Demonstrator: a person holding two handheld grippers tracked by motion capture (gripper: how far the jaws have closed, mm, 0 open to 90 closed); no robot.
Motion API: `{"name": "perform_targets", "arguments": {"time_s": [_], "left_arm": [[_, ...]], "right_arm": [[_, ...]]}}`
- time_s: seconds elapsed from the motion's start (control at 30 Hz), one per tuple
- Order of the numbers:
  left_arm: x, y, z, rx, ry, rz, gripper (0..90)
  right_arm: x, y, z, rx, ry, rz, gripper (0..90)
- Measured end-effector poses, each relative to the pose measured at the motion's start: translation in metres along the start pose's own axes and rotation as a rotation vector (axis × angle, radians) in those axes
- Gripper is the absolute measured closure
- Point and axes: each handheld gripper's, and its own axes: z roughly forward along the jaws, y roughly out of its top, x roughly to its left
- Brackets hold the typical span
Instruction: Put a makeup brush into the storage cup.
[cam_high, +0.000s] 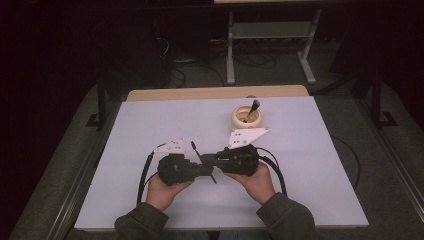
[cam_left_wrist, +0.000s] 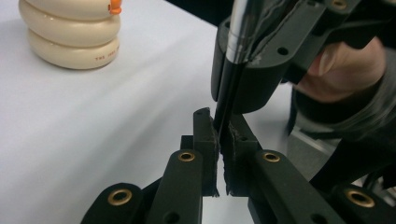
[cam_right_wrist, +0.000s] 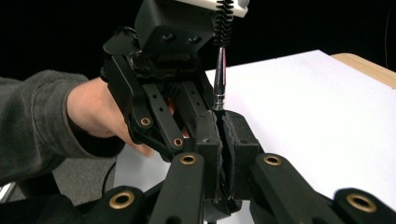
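A thin brush (cam_high: 195, 148) with a black handle, a silver ferrule (cam_right_wrist: 219, 79) and dark bristles (cam_right_wrist: 224, 23) is held low over the white table between both grippers. My left gripper (cam_high: 202, 168) comes in from the left, and in the left gripper view its jaws (cam_left_wrist: 218, 126) are shut on the black handle (cam_left_wrist: 225, 100). My right gripper (cam_high: 211, 161) meets it from the right; its jaws (cam_right_wrist: 220, 121) are shut on the same handle just below the ferrule. The two sets of jaws sit almost touching, nose to nose.
A cream ribbed pot (cam_high: 246, 119) stands at the back of the white table top (cam_high: 310, 165), behind the right gripper, with another dark brush (cam_high: 253, 107) leaning in it. In the left gripper view the pot (cam_left_wrist: 70, 37) sits at the upper left. Cables trail from both grippers.
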Motion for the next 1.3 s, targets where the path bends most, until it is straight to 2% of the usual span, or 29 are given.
{"name": "perform_targets", "arguments": {"time_s": [0.03,0.1,0.17,0.27,0.37,0.43,0.5,0.57,0.67,0.8,1.1,1.3], "left_arm": [[-0.001,0.001,0.000,0.012,0.010,0.015,85.0],[-0.002,0.003,0.000,0.031,0.016,0.022,85.2],[-0.005,0.005,0.000,0.046,0.032,0.037,85.3],[-0.007,0.008,0.001,0.077,0.049,0.066,85.3],[-0.010,0.008,0.003,0.100,0.058,0.079,85.3],[-0.012,0.009,0.004,0.114,0.062,0.093,85.3],[-0.013,0.008,0.005,0.117,0.060,0.096,85.2],[-0.012,0.008,0.006,0.124,0.057,0.093,85.2],[-0.011,0.007,0.007,0.138,0.056,0.095,84.4],[-0.011,0.003,0.006,0.149,0.061,0.076,74.6],[-0.006,-0.006,-0.001,0.151,0.077,0.067,70.1],[-0.004,-0.012,-0.007,0.144,0.083,0.057,68.2]], "right_arm": [[0.001,0.000,0.000,0.008,-0.003,-0.003,83.6],[0.002,0.001,-0.001,0.030,-0.023,-0.009,75.7],[0.002,0.003,-0.001,0.048,-0.010,0.005,69.1],[0.003,0.006,0.000,0.084,-0.013,0.004,68.6],[0.004,0.010,0.001,0.100,-0.009,0.008,68.8],[0.004,0.013,0.002,0.124,-0.014,0.012,72.3],[0.003,0.013,0.001,0.121,-0.003,0.024,79.2],[0.003,0.013,0.001,0.131,0.014,0.019,83.7],[0.003,0.013,0.003,0.148,0.013,0.020,84.6],[-0.003,0.011,-0.001,0.148,0.018,0.044,84.7],[-0.019,0.004,-0.014,0.147,-0.016,0.107,84.8],[-0.026,-0.001,-0.020,0.165,-0.035,0.124,84.8]]}}
